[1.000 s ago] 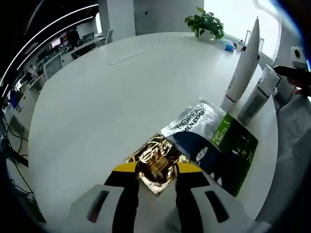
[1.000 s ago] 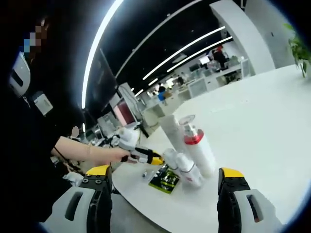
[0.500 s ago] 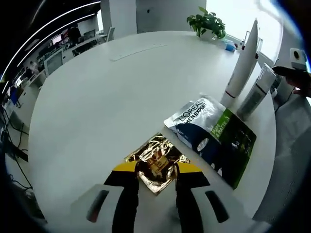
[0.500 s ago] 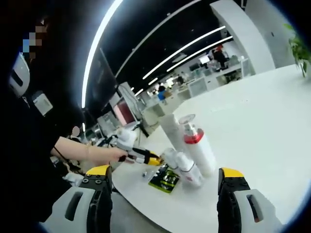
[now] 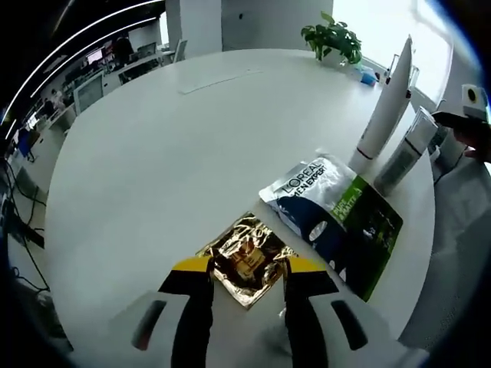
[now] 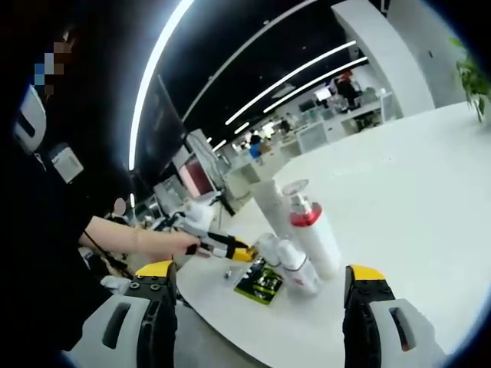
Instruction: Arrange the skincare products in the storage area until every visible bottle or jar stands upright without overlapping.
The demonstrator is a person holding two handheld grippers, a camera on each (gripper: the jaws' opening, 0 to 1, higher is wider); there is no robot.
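In the left gripper view, the left hand-held gripper (image 5: 247, 282) reaches forward low over the round white worktop (image 5: 169, 153), its two yellow-tipped jaws standing a little apart on either side of a crumpled gold foil sachet (image 5: 245, 259). The sachet lies flat on the worktop with its near end between the jaw tips; whether the pads actually press on it cannot be told. Just to the right of the sachet lies a larger flat L'Oreal pouch (image 5: 335, 218), silver, dark blue and green, its near left corner almost touching the foil. Beyond the pouch, at the far right edge of the worktop, a tall white tapered bottle (image 5: 385, 107) stands upright, and a shorter silver-grey tube (image 5: 405, 149) stands just beside it on the right. A potted plant (image 5: 335, 38) sits at the far edge of the worktop.

In the right gripper view, the right hand-held gripper (image 6: 261, 287) is held up and back from the worktop (image 6: 406, 199), its jaws spread wide with nothing between them. Between the jaws, farther off, a cluster of bottles stands upright near the worktop's edge: a white bottle with a red collar (image 6: 313, 234), a taller white bottle (image 6: 270, 205) behind it, and a smaller white bottle (image 6: 295, 267) in front. The green and dark pouch (image 6: 259, 284) lies flat to their left. From the left, a person's bare forearm (image 6: 130, 238) stretches in, hand wrapped around the other gripper's handle, its yellow tips pointing toward the bottles.
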